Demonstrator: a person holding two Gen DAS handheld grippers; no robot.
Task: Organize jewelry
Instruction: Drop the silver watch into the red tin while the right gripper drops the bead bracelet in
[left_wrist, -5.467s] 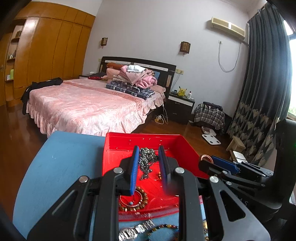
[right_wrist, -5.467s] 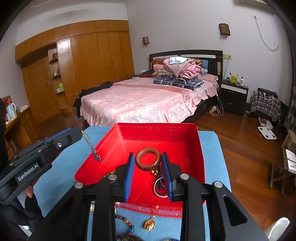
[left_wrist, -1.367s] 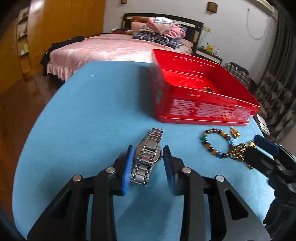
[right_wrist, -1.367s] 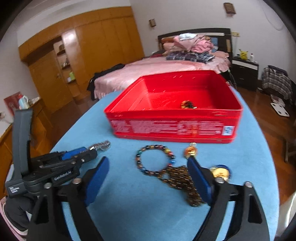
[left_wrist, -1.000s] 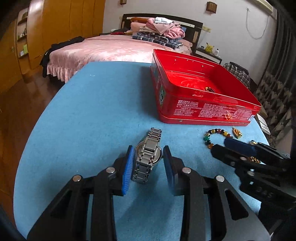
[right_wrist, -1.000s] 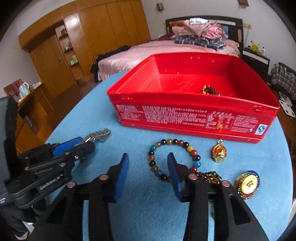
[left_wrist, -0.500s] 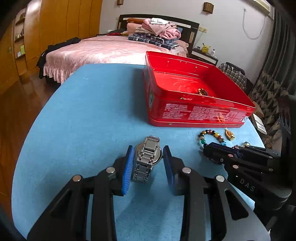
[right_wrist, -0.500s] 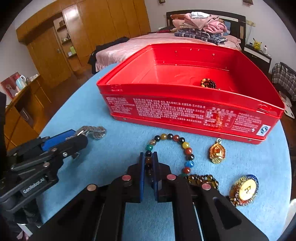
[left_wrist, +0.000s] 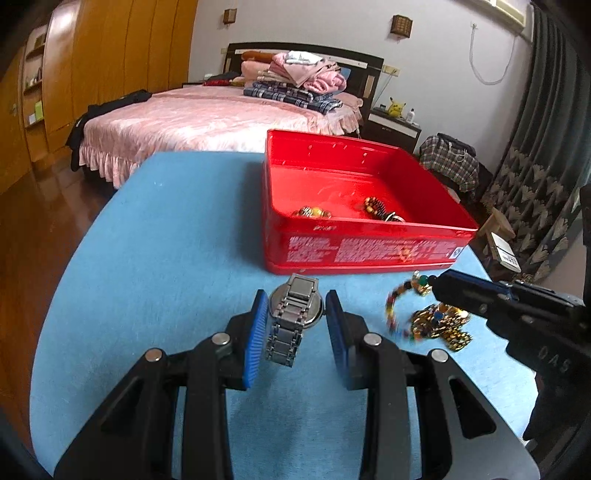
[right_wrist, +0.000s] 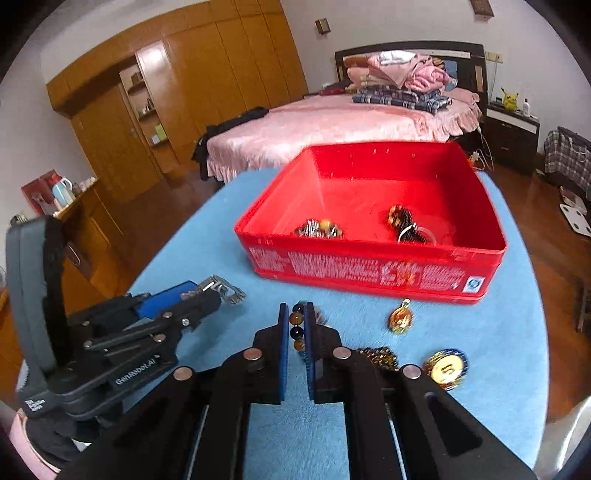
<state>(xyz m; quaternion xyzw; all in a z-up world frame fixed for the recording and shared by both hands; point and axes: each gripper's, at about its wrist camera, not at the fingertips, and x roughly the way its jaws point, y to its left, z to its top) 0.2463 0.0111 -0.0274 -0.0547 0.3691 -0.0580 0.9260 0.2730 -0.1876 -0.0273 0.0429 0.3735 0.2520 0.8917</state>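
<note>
My right tongs (right_wrist: 296, 334) are pinched narrow on the beaded bracelet (right_wrist: 296, 328), in front of the red tin box (right_wrist: 369, 258) on the blue counter (right_wrist: 498, 325). My left tongs (left_wrist: 295, 325) stand wide around the steel wristwatch (left_wrist: 293, 314), which is just before the box's near wall. A gold pendant (right_wrist: 400, 320) and a round medallion (right_wrist: 445, 369) lie near the box. More beads (right_wrist: 402, 221) sit inside it.

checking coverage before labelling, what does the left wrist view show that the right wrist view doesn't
Only the left wrist view shows the watch face-on between the open left tool. Only the right wrist view shows the gold pendant, the round medallion, and the right tool shut on the bead bracelet. Both show the red box with jewelry inside.
</note>
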